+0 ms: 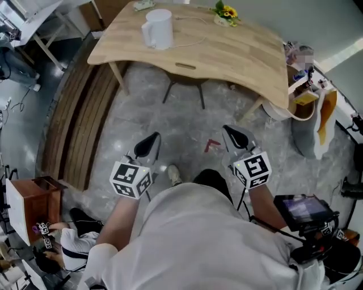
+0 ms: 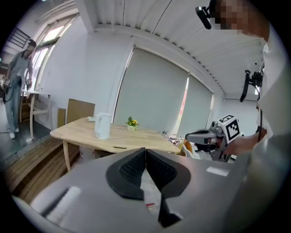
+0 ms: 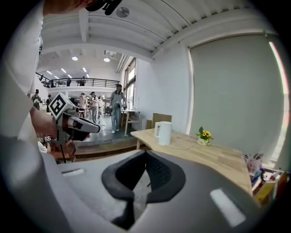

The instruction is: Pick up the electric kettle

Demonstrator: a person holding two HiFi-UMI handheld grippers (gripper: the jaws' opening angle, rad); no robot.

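- Your left gripper (image 1: 152, 140) and right gripper (image 1: 231, 133) both press their ribbed black jaws together, empty.
- The smooth white cylindrical electric kettle (image 1: 157, 28) stands far off, left on the pale wooden table (image 1: 238, 56).
- A thin cord (image 1: 193, 43) seemingly trails rightward.

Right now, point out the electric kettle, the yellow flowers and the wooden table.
electric kettle (image 1: 160, 28), head view, middle of its white body.
yellow flowers (image 1: 228, 12), head view, on the blooms.
wooden table (image 1: 238, 54), head view, bare part of the top, right of the kettle.
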